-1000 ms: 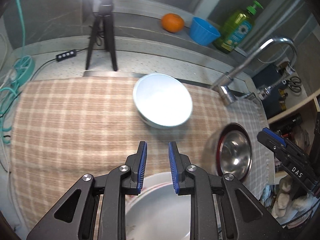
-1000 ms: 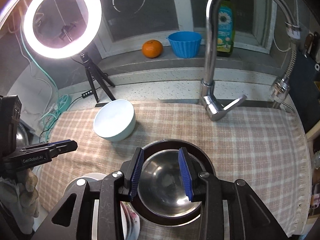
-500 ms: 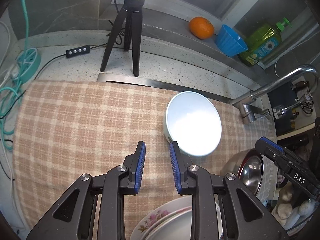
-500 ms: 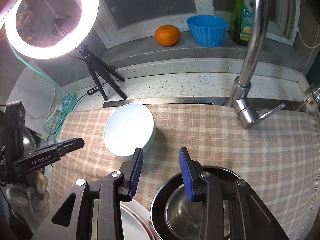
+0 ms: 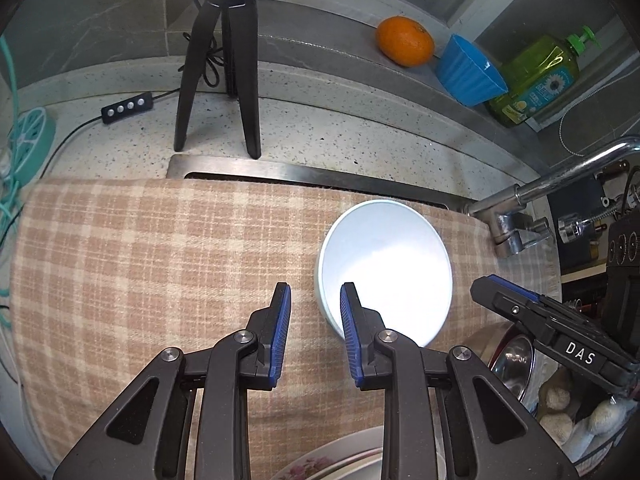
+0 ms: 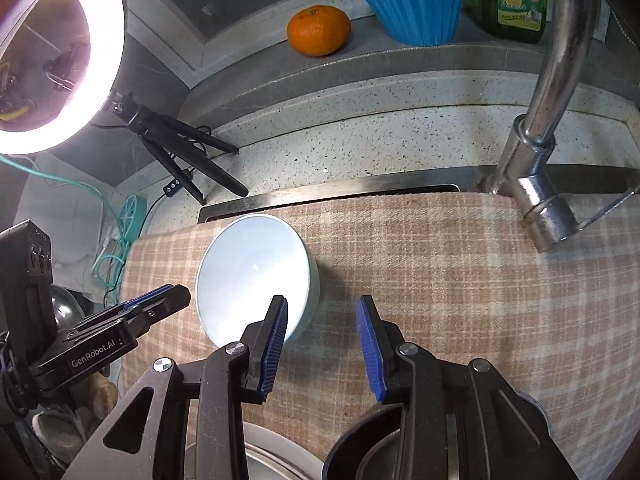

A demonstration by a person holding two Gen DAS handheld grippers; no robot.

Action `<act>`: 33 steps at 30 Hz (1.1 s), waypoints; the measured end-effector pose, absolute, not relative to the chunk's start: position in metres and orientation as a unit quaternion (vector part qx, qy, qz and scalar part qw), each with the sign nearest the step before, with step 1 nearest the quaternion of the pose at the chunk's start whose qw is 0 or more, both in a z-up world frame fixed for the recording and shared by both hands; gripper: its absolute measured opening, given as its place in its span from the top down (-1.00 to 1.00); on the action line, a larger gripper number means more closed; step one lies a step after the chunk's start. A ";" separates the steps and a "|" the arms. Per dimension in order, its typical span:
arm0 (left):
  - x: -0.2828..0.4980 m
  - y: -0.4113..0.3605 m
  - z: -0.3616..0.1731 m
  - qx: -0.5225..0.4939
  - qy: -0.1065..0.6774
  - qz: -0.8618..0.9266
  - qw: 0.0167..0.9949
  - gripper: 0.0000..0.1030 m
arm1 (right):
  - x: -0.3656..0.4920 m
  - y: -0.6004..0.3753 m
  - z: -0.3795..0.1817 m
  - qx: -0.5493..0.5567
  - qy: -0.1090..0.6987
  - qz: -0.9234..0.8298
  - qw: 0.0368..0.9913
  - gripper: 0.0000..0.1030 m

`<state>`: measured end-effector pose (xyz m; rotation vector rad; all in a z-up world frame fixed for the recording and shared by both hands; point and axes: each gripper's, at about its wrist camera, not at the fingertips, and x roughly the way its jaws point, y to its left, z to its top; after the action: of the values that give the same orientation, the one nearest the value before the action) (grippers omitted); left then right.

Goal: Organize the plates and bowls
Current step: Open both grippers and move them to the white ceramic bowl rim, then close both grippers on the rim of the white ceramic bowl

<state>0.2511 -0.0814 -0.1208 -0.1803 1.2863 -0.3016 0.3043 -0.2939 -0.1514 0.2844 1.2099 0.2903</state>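
While both tongs hang over the checked cloth [image 5: 152, 248], the white bowl [image 5: 386, 268] serves as landmark: it sits upright on the cloth, just in front of the sink's steel rim [image 5: 320, 178]. Left gripper [image 5: 314, 320]: jaws slightly parted, nothing between them, right pad overlapping the bowl's near-left rim. Right gripper [image 6: 322, 334]: jaws parted a little wider, empty, left pad over the bowl's near-right edge. Steel bowl [image 5: 512, 364] and floral plate [image 5: 320, 464] lie nearer than the white bowl. Tangerine [image 6: 319, 30] and blue cup [image 6: 412, 8] sit on the ledge behind it.
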 end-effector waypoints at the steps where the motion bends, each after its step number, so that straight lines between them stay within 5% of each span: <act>1: 0.253 -0.082 -0.122 -0.083 0.597 -0.139 0.786 0.54 | 0.307 -0.293 -0.153 0.133 0.566 0.135 0.802 0.41; 15: 0.268 -0.091 -0.139 -0.075 0.608 -0.139 0.778 0.55 | 0.330 -0.282 -0.180 0.146 0.590 0.133 0.782 0.66; 21: 0.271 -0.092 -0.142 -0.075 0.610 -0.142 0.776 0.81 | 0.333 -0.278 -0.186 0.153 0.598 0.142 0.774 0.82; 33: 0.270 -0.097 -0.142 -0.073 0.613 -0.147 0.773 0.87 | 0.335 -0.276 -0.184 0.156 0.600 0.140 0.772 0.89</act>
<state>0.2700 -0.0972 -0.1423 -0.1585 1.3282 -0.3184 0.3346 -0.2763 -0.1843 0.3387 1.3010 0.3040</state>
